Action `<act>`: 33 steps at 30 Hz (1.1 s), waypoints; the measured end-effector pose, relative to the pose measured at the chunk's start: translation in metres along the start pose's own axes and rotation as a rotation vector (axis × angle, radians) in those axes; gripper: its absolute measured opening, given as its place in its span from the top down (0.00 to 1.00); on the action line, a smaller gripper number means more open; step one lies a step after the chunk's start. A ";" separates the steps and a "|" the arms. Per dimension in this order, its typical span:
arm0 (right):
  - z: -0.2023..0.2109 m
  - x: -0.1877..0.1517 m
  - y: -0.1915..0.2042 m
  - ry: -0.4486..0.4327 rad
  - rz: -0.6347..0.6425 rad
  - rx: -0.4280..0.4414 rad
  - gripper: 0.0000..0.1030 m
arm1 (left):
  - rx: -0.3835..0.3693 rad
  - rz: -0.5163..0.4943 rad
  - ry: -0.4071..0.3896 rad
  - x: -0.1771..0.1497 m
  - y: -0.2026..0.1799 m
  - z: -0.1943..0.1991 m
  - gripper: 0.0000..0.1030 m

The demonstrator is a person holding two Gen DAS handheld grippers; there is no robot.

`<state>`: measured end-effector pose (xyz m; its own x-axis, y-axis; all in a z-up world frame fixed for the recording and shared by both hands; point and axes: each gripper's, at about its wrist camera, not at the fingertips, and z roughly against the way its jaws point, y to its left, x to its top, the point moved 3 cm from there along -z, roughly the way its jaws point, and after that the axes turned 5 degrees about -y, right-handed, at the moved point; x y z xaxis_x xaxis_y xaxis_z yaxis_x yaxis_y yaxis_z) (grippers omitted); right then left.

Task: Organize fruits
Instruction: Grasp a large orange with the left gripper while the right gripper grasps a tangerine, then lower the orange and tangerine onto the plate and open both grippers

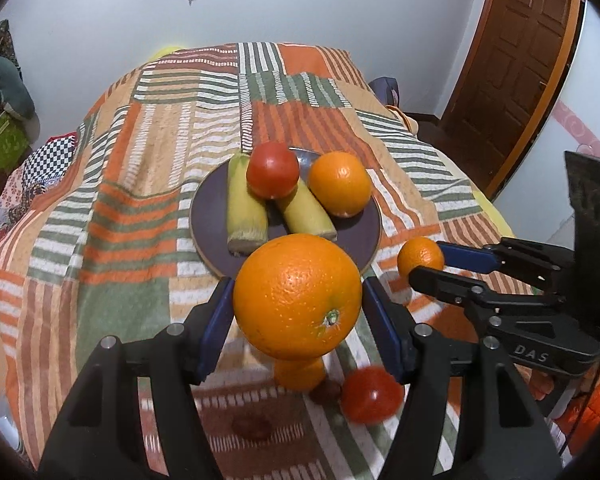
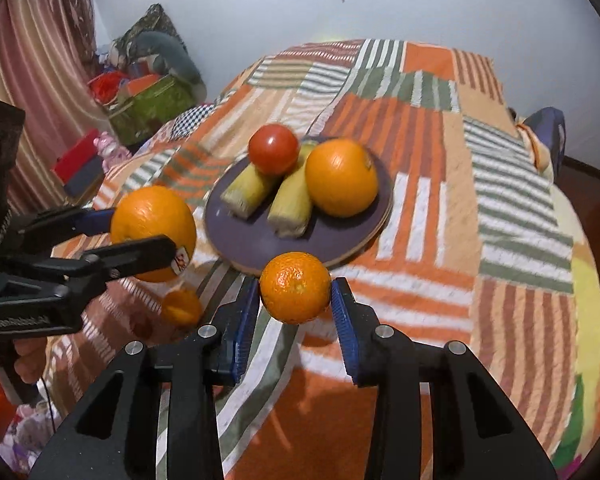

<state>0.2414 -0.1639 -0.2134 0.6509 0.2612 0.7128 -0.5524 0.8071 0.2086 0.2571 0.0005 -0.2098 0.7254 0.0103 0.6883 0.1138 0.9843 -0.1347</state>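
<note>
My left gripper (image 1: 298, 312) is shut on a large orange (image 1: 297, 297) and holds it above the bedspread, just short of the dark plate (image 1: 210, 208). My right gripper (image 2: 296, 300) is shut on a small mandarin (image 2: 295, 287), also near the plate's (image 2: 236, 236) front edge. On the plate lie two corn cobs (image 1: 246, 204), a tomato (image 1: 273, 170) on top of them, and an orange (image 1: 340, 183). The left gripper (image 2: 140, 236) with its orange (image 2: 152, 224) shows in the right wrist view, and the right gripper (image 1: 430, 260) with its mandarin (image 1: 420, 256) shows in the left wrist view.
Under the left gripper, on the striped bedspread (image 1: 140, 152), lie a small orange (image 1: 300, 374), a tomato (image 1: 371, 395) and a small brown fruit (image 1: 328, 391). Boxes and cushions (image 2: 152, 96) stand left of the bed. A wooden door (image 1: 512, 60) is at the right.
</note>
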 end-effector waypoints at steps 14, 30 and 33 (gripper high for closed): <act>-0.035 0.021 -0.012 0.002 -0.001 -0.051 0.67 | 0.002 0.009 0.052 0.016 0.008 -0.058 0.38; -0.057 0.019 -0.016 0.061 -0.015 -0.047 0.66 | -0.012 0.027 0.096 0.014 0.016 -0.072 0.38; -0.054 0.020 -0.017 0.070 -0.022 -0.050 0.65 | -0.002 0.027 0.098 0.015 0.016 -0.069 0.38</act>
<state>0.2923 -0.1432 -0.2388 0.6986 0.2777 0.6594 -0.5117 0.8381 0.1891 0.3167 0.0040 -0.2505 0.7909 0.0199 0.6116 0.0944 0.9835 -0.1540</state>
